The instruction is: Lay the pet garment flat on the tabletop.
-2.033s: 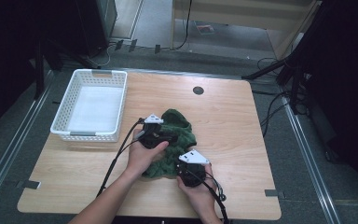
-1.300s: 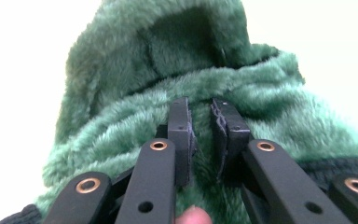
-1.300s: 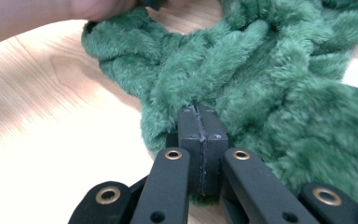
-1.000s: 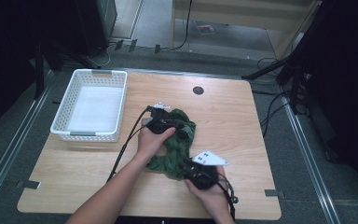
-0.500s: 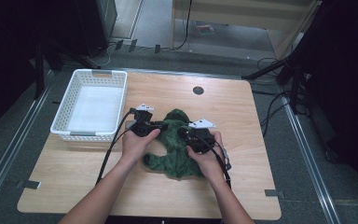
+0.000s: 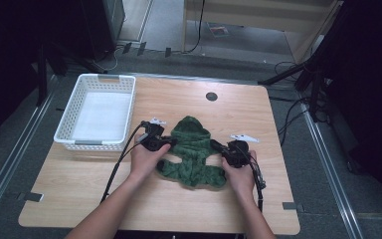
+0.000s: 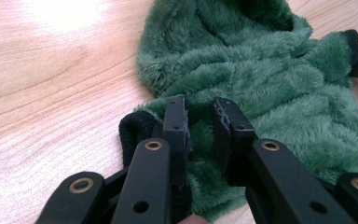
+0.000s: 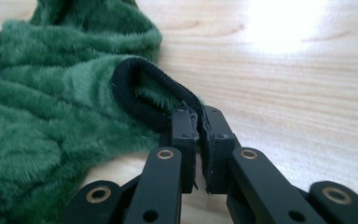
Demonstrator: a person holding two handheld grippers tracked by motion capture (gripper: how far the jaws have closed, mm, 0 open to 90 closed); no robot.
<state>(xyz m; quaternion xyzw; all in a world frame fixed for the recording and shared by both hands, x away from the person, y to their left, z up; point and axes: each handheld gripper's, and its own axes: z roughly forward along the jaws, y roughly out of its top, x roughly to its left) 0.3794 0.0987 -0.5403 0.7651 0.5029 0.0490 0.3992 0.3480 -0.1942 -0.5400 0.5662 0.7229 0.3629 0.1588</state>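
Observation:
A small green fleece hooded garment [image 6: 194,152] lies spread flat on the wooden table [image 6: 129,194], its hood pointing away from the person. My left gripper [image 6: 168,143] is at its left sleeve. Its jaws have just been closing and now pinch a fold of green fleece [image 7: 261,79] beside the black cuff [image 7: 133,128]; my left gripper [image 7: 200,109] looks across the garment's body. My right gripper [image 6: 215,146] is at the right sleeve. Its jaws have also just been closing, and my right gripper [image 8: 199,116] is shut on the rim of the black cuff [image 8: 135,74].
A white slatted basket [image 6: 125,114] stands at the table's back left, close to the left hand. A round cable hole [image 6: 211,96] sits near the far edge. Cables trail from both grippers toward the person. Bare wood [image 6: 104,184] lies in front of the garment.
The right hand has moved away from the person, from the garment's front corner to its right sleeve. The left hand shifted slightly left. The bunched garment now lies spread out between the grippers.

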